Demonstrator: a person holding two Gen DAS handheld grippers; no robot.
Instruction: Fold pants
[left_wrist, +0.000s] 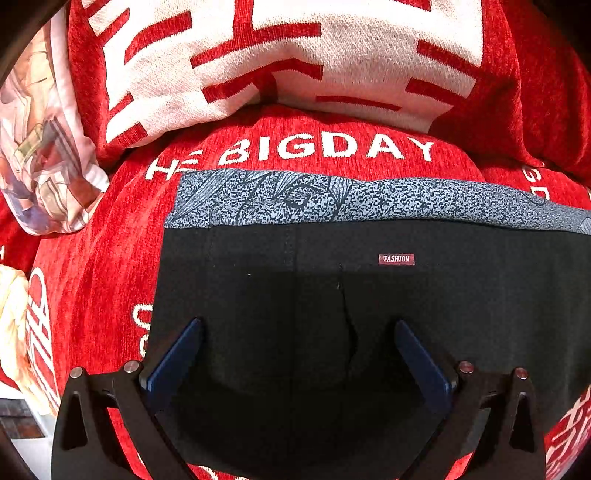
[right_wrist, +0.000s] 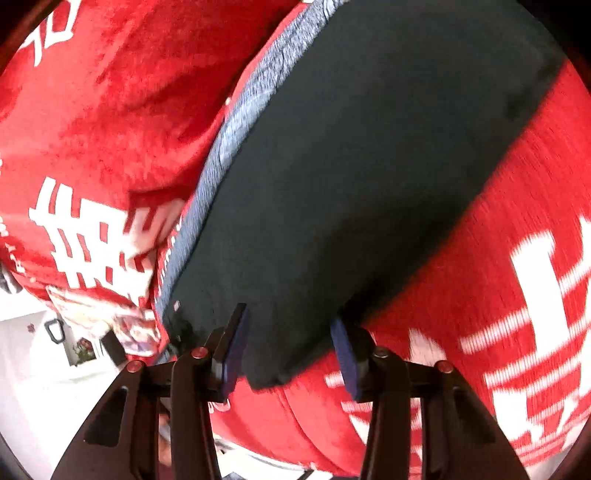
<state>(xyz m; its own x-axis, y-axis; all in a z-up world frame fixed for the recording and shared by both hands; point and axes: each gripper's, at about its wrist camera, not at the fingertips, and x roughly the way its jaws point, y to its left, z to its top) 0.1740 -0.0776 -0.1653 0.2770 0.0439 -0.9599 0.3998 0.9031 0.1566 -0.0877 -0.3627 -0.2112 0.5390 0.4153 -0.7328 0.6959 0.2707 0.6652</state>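
Black pants (left_wrist: 369, 314) with a red FASHION label (left_wrist: 396, 259) lie folded on a red blanket, on top of a grey-blue patterned garment (left_wrist: 332, 199) whose edge shows along the far side. My left gripper (left_wrist: 297, 328) is open over the pants, fingers spread, holding nothing. In the right wrist view the pants (right_wrist: 369, 166) stretch away up and right. My right gripper (right_wrist: 290, 325) is open, its blue-padded fingers either side of the pants' near corner; the view is blurred.
A red blanket with white lettering (left_wrist: 295, 147) covers the surface. A red and white cushion (left_wrist: 277, 62) lies behind the pants. A printed pillow (left_wrist: 40, 147) sits at the left. A white floor and wall (right_wrist: 33, 350) show at lower left.
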